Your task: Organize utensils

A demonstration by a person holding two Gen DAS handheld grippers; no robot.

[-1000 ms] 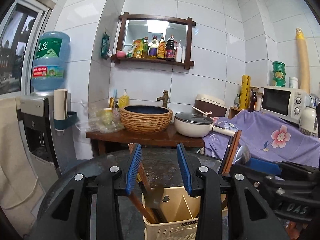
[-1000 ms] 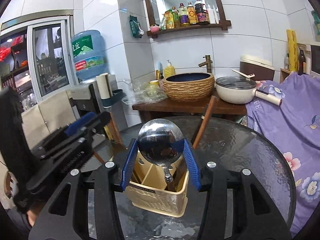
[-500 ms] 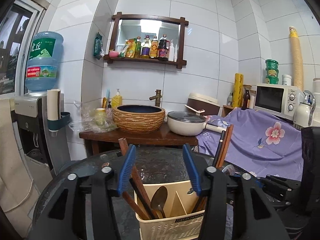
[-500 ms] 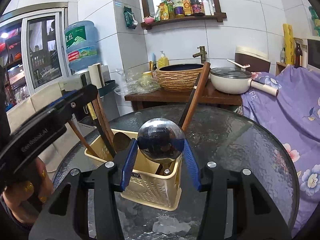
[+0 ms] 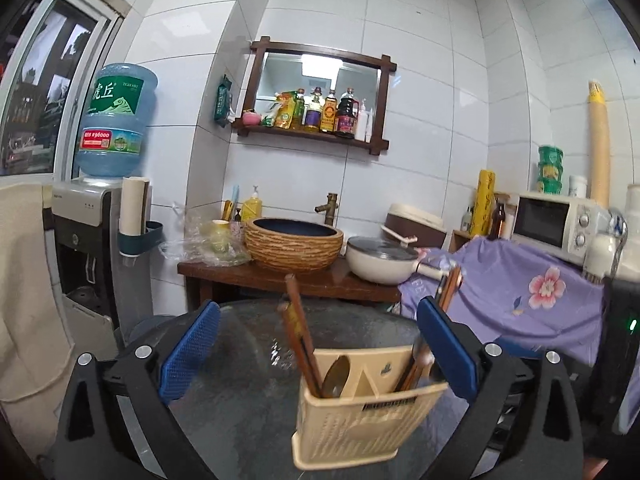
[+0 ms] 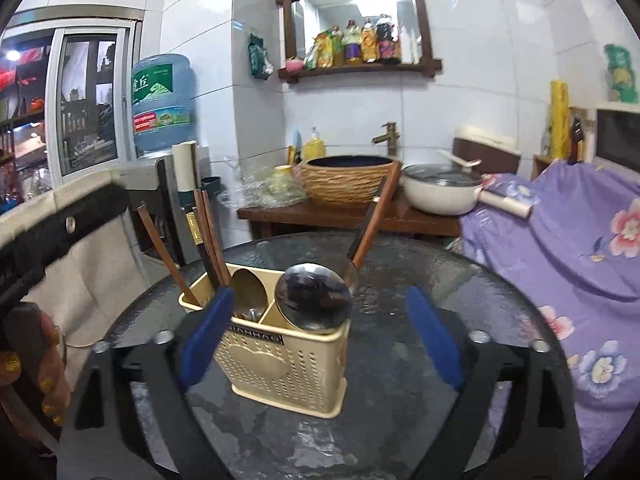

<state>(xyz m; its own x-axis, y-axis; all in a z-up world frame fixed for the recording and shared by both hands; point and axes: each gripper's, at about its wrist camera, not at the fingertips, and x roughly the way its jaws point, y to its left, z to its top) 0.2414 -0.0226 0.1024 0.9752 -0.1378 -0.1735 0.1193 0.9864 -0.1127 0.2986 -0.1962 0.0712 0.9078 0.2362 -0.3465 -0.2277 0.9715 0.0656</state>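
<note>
Both jaws are opening, nothing between them: left gripper (image 5: pixel 318 354) lets go the chopsticks (image 5: pixel 298 330), right gripper (image 6: pixel 320 338) the ladle (image 6: pixel 314 302), both now in the caddy (image 6: pixel 280 364).

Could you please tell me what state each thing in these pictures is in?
Left gripper: fingers opening, nothing pressed.
Right gripper: fingers opening, ladle released.
Ladle: standing bowl-up in the basket.
Basket: upright on the glass table.
Chopsticks: standing tilted in the basket.
Pot: lid on.
</note>
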